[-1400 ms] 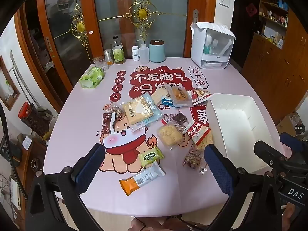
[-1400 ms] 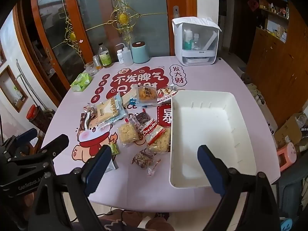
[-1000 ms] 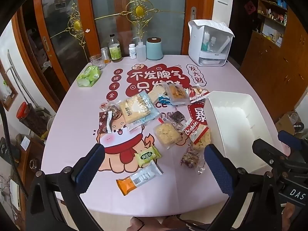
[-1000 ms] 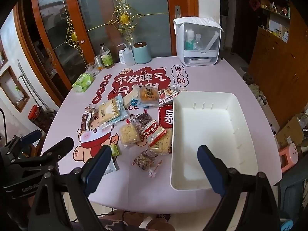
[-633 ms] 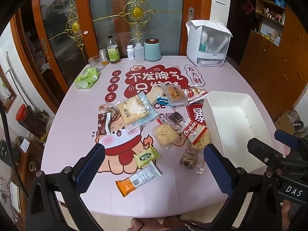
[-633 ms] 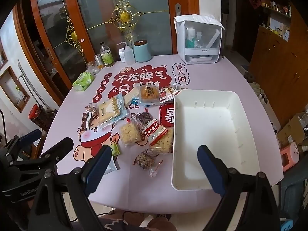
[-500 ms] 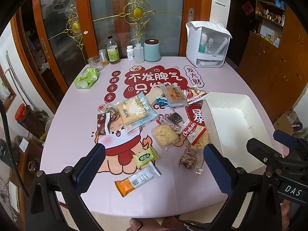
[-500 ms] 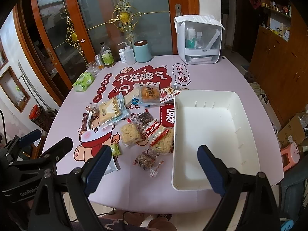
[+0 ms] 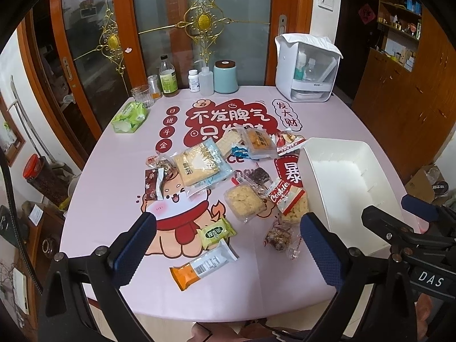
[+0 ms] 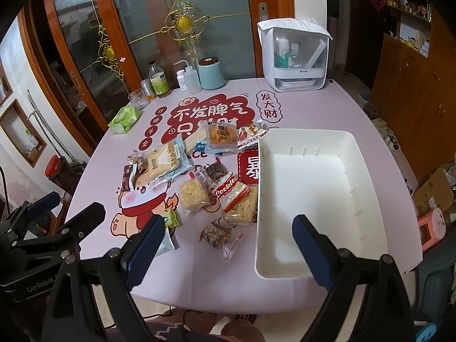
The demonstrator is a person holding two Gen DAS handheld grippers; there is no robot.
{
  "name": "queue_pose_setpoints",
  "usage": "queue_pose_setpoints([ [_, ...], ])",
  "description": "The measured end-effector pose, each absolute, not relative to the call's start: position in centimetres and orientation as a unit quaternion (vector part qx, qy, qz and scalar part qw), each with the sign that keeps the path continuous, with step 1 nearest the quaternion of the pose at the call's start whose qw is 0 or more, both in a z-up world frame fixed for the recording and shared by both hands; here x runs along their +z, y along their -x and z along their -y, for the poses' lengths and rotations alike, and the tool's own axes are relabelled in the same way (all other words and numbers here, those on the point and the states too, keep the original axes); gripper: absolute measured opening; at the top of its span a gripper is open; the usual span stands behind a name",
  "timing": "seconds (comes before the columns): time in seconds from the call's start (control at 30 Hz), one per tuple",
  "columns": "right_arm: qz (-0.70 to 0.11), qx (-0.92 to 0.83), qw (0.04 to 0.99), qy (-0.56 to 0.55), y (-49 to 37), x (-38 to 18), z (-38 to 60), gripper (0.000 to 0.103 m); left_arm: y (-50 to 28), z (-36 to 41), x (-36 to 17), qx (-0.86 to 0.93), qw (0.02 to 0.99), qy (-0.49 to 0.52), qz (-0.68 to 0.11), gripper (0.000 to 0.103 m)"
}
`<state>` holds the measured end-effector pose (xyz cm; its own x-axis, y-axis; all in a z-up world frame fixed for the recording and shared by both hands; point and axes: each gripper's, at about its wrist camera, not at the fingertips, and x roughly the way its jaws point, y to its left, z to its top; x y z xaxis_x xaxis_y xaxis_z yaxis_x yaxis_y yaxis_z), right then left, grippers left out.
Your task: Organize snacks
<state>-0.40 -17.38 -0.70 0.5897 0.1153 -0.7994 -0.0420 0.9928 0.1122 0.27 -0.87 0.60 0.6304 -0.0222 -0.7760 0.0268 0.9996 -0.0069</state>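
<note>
1. L gripper [image 9: 225, 239]: jaws wide apart, nothing between the pads, held above the table's near edge.
2. R gripper [image 10: 229, 239]: jaws also wide apart and empty, above the near edge, just before the white bin's near wall.
3. Orange-ended snack bar [image 9: 203, 265] lies closest to the near edge, w/ a small green packet [image 9: 217, 232] just beyond it.
4. Dark nut-mix packet [image 10: 218, 235] sits near the bin's near-left corner; red "Cookies" bag [image 10: 236, 199] touches the bin's left wall.
5. Mid-table pile: clear pack of yellow crisp cake [image 9: 242, 199], big cracker pack w/ blue trim [image 9: 199, 165], dark brown bar [image 9: 152, 183] toward the left edge, orange-cake tray pack [image 9: 258, 141] and red-white packet [image 9: 289, 142] further back.
6. White bin [image 10: 367, 176]: empty, on the table's right side, slots along its inner walls.
7. Far edge: white lidded organiser [image 9: 307, 68], teal canister [image 9: 225, 77], bottles [image 9: 168, 77], glass [image 9: 141, 96]; green tissue pack [image 9: 129, 116] by the far-left edge.
</note>
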Motion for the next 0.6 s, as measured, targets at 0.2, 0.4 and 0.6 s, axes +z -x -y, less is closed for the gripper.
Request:
queue_pose_setpoints([
  [0.2, -0.453, 0.054, 0.889, -0.046, 0.8, -1.1, 17.6, 0.092, 0.2, 1.0, -0.3, -0.013, 0.898, 0.002, -0.439, 0.1],
  [0.4, -0.454, 0.058, 0.888, -0.048, 0.8, -0.9, 18.2, 0.092, 0.6, 1.3, -0.5, -0.009, 0.898, 0.0, -0.44, 0.1],
  [0.6, -0.456, 0.066, 0.887, -0.045, 0.8, -1.0, 18.6, 0.092, 0.9, 1.5, -0.7, -0.004, 0.897, 0.0, -0.443, 0.1],
])
